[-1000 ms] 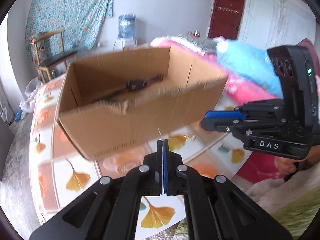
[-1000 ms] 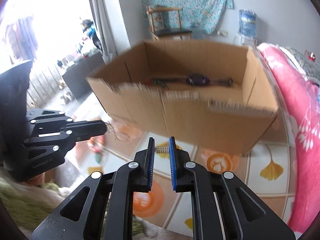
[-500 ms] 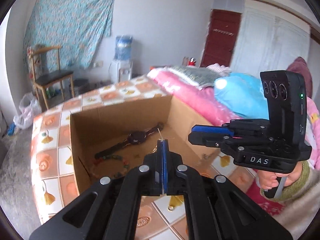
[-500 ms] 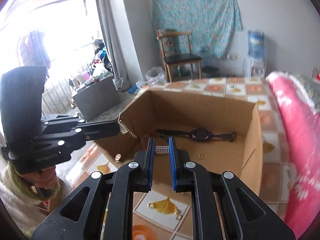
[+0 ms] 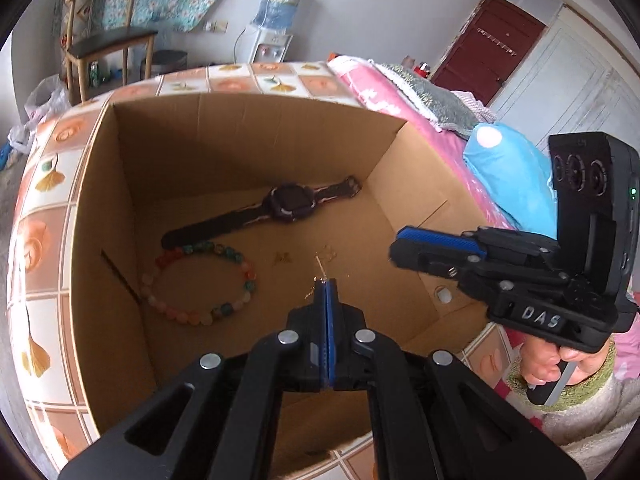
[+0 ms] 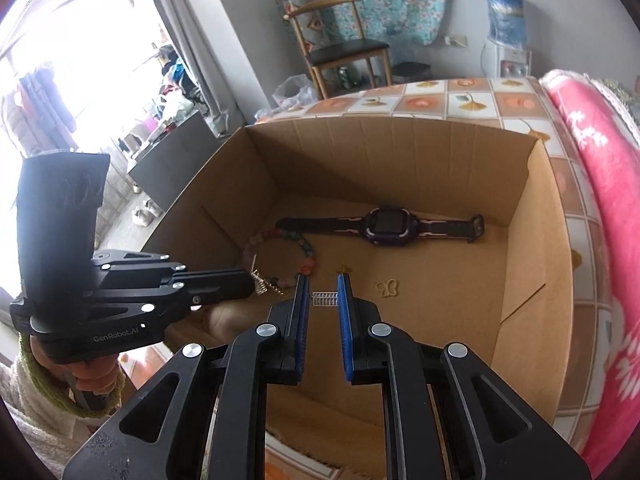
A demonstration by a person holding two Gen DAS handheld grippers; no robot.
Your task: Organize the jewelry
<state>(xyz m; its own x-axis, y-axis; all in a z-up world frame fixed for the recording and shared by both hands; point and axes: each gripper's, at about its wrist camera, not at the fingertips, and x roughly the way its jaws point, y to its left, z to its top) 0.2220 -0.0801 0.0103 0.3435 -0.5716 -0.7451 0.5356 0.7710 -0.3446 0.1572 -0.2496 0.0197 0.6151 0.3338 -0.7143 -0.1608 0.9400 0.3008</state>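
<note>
Here both grippers hang over the near edge of the cardboard box [image 6: 532, 184]. The right gripper [image 6: 324, 294] clamps a small silver piece [image 6: 325, 298] crosswise between its pads; the left gripper [image 5: 326, 286] is pinched together on a thin gold chain [image 6: 266, 285]. Deeper in the box lie a beaded bracelet [image 5: 200, 280], two little gold charms [image 6: 387, 287], then a dark wristwatch [image 6: 386, 226] toward the far wall.

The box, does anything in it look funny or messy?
Nothing looks broken or spilled. In the cardboard box the watch lies flat with its strap stretched out, and the bead bracelet overlaps one strap end. Two tiny gold pieces lie loose on the bare floor, easy to lose.
</note>
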